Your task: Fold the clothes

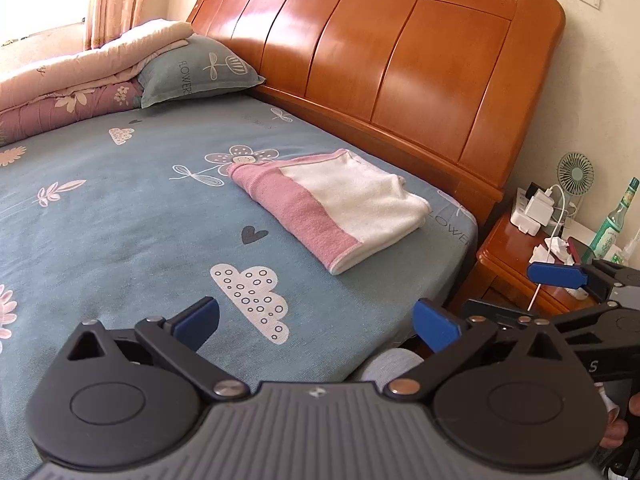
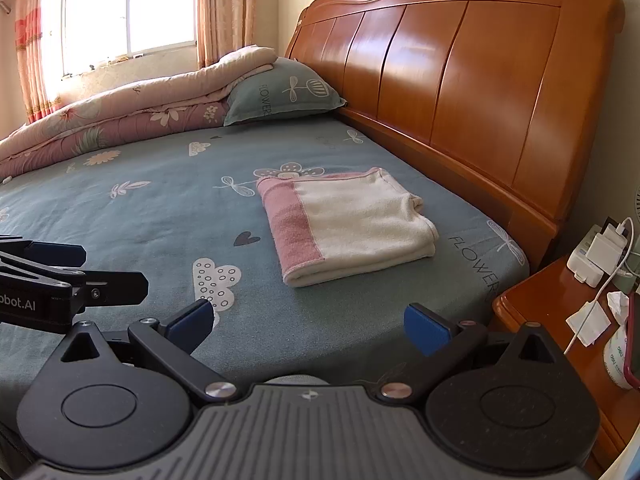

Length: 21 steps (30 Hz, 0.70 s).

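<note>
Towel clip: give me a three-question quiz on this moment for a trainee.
1. True or false: the towel lies folded on the bed.
2. What does either gripper hold? A) the towel B) the pillow C) nothing
3. Fill in: the towel's coloured band is ____.

Key:
1. True. It lies flat near the headboard, touched by neither gripper.
2. C. The left gripper and the right gripper are both open, short of the towel.
3. Pink; the rest is white.
</note>
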Each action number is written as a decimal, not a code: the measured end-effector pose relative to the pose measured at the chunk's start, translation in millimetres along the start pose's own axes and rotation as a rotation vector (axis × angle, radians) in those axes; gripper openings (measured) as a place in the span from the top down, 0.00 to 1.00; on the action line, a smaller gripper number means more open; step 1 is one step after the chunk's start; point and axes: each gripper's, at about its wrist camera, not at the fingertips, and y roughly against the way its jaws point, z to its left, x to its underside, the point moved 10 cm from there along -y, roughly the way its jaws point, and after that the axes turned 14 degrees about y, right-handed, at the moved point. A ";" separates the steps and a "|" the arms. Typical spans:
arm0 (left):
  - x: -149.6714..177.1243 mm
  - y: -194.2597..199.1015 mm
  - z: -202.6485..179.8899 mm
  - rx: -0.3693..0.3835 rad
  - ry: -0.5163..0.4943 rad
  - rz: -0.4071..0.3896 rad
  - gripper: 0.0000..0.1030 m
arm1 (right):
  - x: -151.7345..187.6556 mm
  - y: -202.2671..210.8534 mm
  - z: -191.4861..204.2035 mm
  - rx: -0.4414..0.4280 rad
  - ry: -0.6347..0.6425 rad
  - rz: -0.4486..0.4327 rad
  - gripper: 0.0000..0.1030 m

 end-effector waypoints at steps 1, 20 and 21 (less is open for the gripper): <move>-0.4 0.5 -0.1 0.000 -0.001 -0.002 0.01 | -0.3 -1.1 0.6 0.000 0.004 0.002 0.00; -2.6 1.0 1.0 -0.024 -0.010 -0.006 0.01 | -1.6 -7.1 -2.1 0.006 0.003 0.012 0.00; -2.6 0.8 1.2 -0.024 -0.011 -0.005 0.01 | -1.4 -7.4 -2.5 0.006 0.003 0.013 0.00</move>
